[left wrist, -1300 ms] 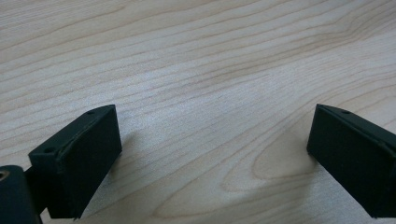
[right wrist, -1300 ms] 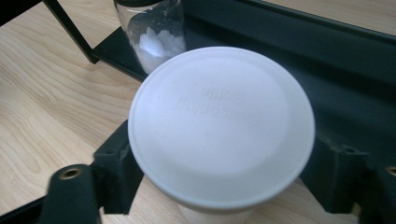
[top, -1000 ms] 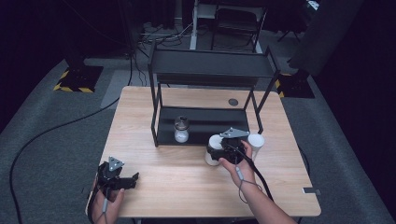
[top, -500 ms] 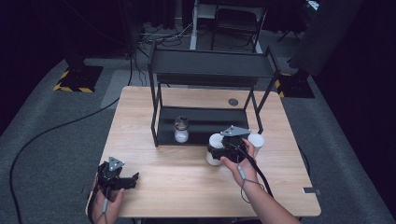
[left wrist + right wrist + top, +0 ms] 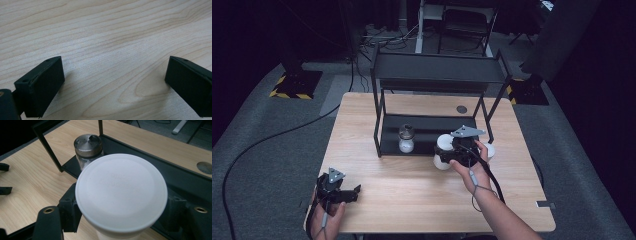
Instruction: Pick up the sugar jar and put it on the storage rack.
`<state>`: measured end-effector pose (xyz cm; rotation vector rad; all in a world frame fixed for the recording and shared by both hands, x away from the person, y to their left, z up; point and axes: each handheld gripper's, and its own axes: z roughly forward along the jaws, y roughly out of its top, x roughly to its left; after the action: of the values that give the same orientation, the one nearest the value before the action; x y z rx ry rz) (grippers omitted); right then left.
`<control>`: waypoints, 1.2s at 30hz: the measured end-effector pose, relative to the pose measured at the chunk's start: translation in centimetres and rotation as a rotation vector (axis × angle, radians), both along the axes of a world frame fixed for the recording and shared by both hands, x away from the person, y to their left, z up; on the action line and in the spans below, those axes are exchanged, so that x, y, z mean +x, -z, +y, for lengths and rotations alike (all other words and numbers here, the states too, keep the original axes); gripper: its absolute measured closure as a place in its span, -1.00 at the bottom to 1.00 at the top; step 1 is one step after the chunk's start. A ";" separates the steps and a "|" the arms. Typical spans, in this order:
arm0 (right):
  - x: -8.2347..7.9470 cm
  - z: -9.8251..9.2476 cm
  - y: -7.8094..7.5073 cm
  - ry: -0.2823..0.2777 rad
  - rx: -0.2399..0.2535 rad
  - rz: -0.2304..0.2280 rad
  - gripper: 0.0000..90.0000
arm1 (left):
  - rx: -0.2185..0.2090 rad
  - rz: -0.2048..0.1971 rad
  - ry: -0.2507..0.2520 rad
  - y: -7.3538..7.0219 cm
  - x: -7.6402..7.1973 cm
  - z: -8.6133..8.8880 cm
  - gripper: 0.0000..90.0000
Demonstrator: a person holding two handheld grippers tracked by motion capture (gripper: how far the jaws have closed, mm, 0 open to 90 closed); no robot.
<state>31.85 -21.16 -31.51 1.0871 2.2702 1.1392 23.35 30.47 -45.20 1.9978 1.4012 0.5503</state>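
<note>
**Right tool clamped on white jar at rack front**

Your right tool (image 5: 451, 152) grips the white jar (image 5: 121, 192) by its sides, just in front of the black rack (image 5: 437, 75). A glass shaker (image 5: 406, 138) stands on the rack's lower shelf. Your left tool (image 5: 343, 194) rests on the desk (image 5: 412, 195), jaws apart, holding nothing.

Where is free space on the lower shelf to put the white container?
The lower shelf is bare between the glass jar and the white container held by the right gripper. Its left end, around the jar, is crowded.
</note>
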 end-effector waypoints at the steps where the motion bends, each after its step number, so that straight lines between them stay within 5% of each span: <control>1: 0.0 0.0 -0.2 0.000 -0.001 -0.002 -0.27 | 0.000 0.000 0.000 0.0 0.0 0.0 -0.96; 19: 1.6 0.5 -2.6 0.011 0.004 -0.031 -0.27 | 0.000 0.000 0.000 0.0 0.0 0.0 -0.96; 36: 5.0 3.0 -0.4 0.036 -0.009 -0.030 -0.27 | 0.000 0.000 -0.002 0.0 0.0 0.0 -0.96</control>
<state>36.88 -18.18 -31.08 1.0955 2.2220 1.1228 23.33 30.43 -45.20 1.9969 1.4036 0.5508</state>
